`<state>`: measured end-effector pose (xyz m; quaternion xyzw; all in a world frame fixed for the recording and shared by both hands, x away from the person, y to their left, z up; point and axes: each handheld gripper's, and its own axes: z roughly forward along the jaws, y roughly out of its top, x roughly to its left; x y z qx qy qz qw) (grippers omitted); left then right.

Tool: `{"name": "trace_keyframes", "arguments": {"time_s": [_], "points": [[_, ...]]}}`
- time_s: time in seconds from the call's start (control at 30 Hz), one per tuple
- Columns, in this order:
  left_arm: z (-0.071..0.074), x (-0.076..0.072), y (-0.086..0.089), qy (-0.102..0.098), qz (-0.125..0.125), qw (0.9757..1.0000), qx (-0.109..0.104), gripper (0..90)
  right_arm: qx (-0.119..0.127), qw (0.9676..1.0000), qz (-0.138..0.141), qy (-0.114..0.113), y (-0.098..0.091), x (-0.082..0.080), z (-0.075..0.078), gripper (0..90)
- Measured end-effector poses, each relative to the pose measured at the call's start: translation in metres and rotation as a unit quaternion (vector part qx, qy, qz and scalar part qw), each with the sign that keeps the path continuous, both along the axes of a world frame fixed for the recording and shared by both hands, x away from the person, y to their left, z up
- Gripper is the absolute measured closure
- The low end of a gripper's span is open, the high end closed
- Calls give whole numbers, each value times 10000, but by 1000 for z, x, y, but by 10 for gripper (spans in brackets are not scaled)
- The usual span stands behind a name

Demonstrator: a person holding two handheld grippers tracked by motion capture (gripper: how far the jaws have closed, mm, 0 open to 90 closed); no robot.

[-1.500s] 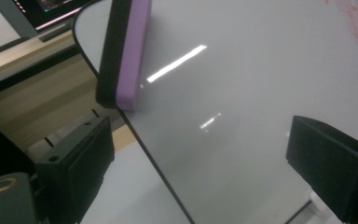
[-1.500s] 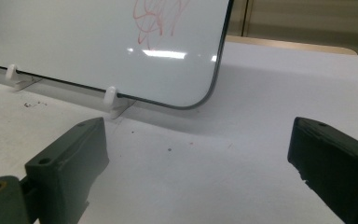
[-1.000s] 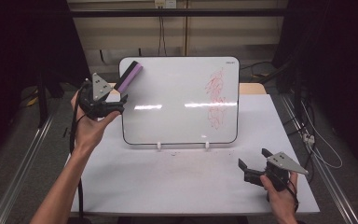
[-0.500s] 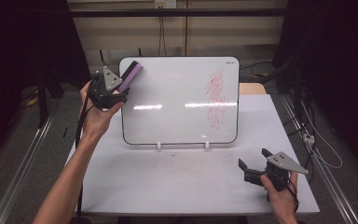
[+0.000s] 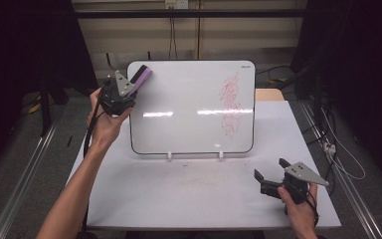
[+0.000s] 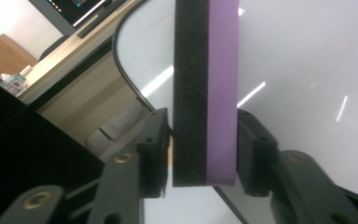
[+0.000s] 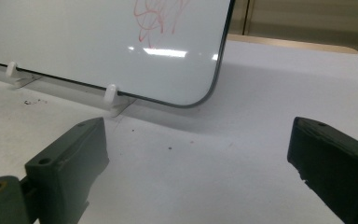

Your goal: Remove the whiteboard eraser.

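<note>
A whiteboard (image 5: pixel 189 109) stands propped on the white table, with a red scribble (image 5: pixel 231 104) on its right side. A purple and black eraser (image 5: pixel 142 77) sits at the board's top left corner. My left gripper (image 5: pixel 133 85) has just been closing and is now shut on the eraser. In the left gripper view both pads press the sides of the eraser (image 6: pixel 207 93), against the board's face. My right gripper (image 5: pixel 269 169) rests low near the table's front right, open, with nothing between its jaws (image 7: pixel 200 154). The board's lower corner (image 7: pixel 200 88) lies ahead of it.
Two small white feet (image 5: pixel 220 155) hold the board's bottom edge. Dark specks lie on the table (image 5: pixel 179 189) in front of it. Metal rails (image 5: pixel 25 174) run along both sides, and cables (image 5: pixel 338 154) trail at the right. A wooden surface (image 5: pixel 268 94) sits behind the board.
The left gripper moved slightly right and farther toward the board's top left corner, and its jaws closed onto the eraser. The right gripper stayed still.
</note>
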<state>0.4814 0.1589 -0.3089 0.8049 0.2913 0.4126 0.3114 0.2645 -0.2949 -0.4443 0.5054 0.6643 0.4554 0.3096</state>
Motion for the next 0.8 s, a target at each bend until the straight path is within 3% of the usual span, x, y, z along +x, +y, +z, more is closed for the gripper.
{"name": "trace_keyframes", "arguments": {"time_s": [0.7, 0.8], "points": [[0, -2, 1, 9, 24, 9999, -130, 641, 7, 10000, 4, 4, 0, 0, 0, 46], [2, -4, 3, 5, -12, 9997, -243, 642, 9, 10000, 5, 12, 0, 0, 0, 46]]}}
